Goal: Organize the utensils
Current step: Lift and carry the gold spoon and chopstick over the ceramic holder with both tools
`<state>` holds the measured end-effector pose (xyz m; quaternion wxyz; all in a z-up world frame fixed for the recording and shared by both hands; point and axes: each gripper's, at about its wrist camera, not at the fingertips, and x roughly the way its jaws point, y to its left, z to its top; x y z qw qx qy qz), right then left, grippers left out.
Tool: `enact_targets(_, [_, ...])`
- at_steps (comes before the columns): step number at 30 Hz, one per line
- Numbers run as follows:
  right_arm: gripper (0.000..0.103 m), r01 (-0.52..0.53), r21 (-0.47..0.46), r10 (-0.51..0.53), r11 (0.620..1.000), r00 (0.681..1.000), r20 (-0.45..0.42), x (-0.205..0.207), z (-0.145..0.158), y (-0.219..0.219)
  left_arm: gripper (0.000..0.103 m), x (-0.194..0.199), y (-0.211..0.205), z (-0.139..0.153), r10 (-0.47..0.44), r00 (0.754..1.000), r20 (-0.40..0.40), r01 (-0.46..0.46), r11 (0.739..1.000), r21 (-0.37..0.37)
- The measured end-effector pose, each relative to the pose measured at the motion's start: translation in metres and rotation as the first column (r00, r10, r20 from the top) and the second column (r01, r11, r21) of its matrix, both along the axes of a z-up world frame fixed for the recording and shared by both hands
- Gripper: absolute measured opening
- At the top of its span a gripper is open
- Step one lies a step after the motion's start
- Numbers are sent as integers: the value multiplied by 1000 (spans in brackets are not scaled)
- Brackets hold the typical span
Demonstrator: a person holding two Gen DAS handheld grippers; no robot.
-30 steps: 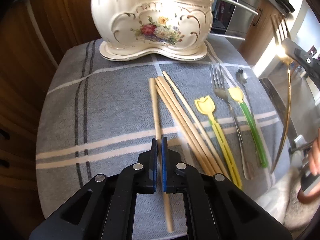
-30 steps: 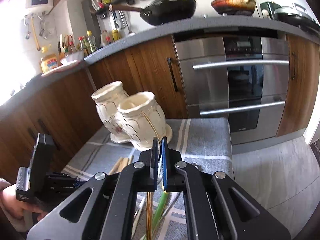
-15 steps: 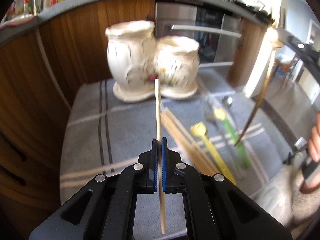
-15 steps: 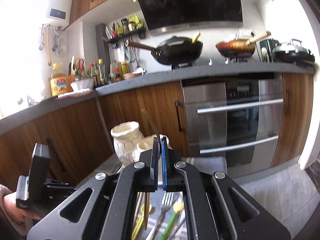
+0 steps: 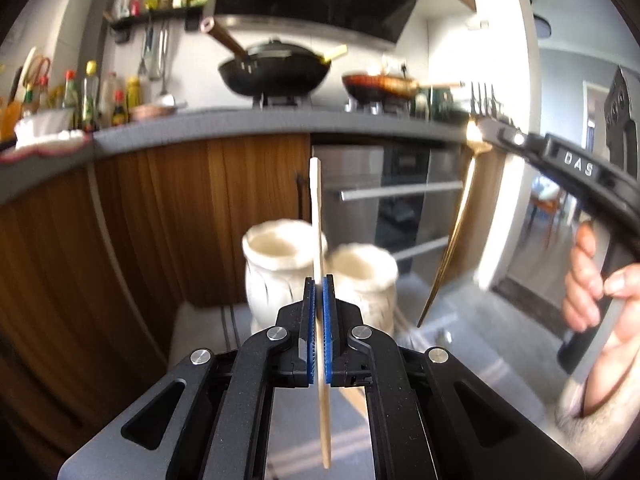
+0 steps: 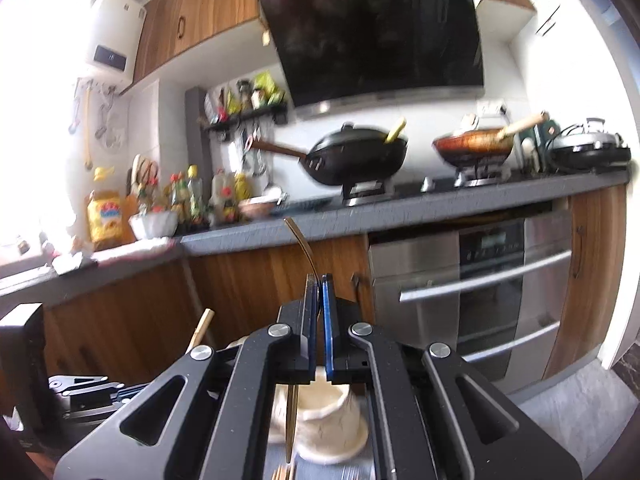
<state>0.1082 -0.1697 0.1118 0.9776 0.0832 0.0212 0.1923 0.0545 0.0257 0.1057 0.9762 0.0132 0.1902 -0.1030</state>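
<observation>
My left gripper (image 5: 319, 286) is shut on a wooden chopstick (image 5: 317, 208), held upright in the air in front of the cream two-pot ceramic holder (image 5: 288, 264). My right gripper (image 6: 319, 282) is shut on a gold fork (image 6: 302, 240). In the left wrist view the fork (image 5: 456, 232) hangs tines-up, handle tip down, to the right of the holder's right pot (image 5: 362, 276), and the right gripper (image 5: 486, 130) clamps its neck. The holder also shows below the right gripper (image 6: 324, 420). The chopstick tip (image 6: 202, 326) shows at the left of the right wrist view.
The holder stands on a grey striped cloth (image 5: 200, 320). Wooden cabinets (image 5: 100, 240) and a steel oven (image 5: 400, 200) stand behind it. A counter (image 6: 440, 196) carries a black wok and pans. More chopstick ends (image 6: 282, 472) lie on the cloth below.
Both grippers have risen and tilted up from the cloth. The chopstick has left the table and now stands upright above the holder. The fork has moved closer to the holder.
</observation>
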Motion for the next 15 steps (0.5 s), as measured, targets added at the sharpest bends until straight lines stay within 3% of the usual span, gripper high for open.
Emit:
enact_targets(3, [3, 37, 44, -38, 998, 999, 35, 12, 8, -2, 4, 15, 6, 15, -21, 998, 67, 25, 998, -53])
enact_targets(9, [3, 86, 117, -96, 989, 992, 84, 34, 4, -9, 4, 49, 8, 33, 8, 981, 195, 8, 997, -82])
enact_targets(15, [3, 99, 138, -109, 985, 992, 64, 55, -12, -10, 4, 91, 10, 39, 16, 964, 266, 19, 992, -129])
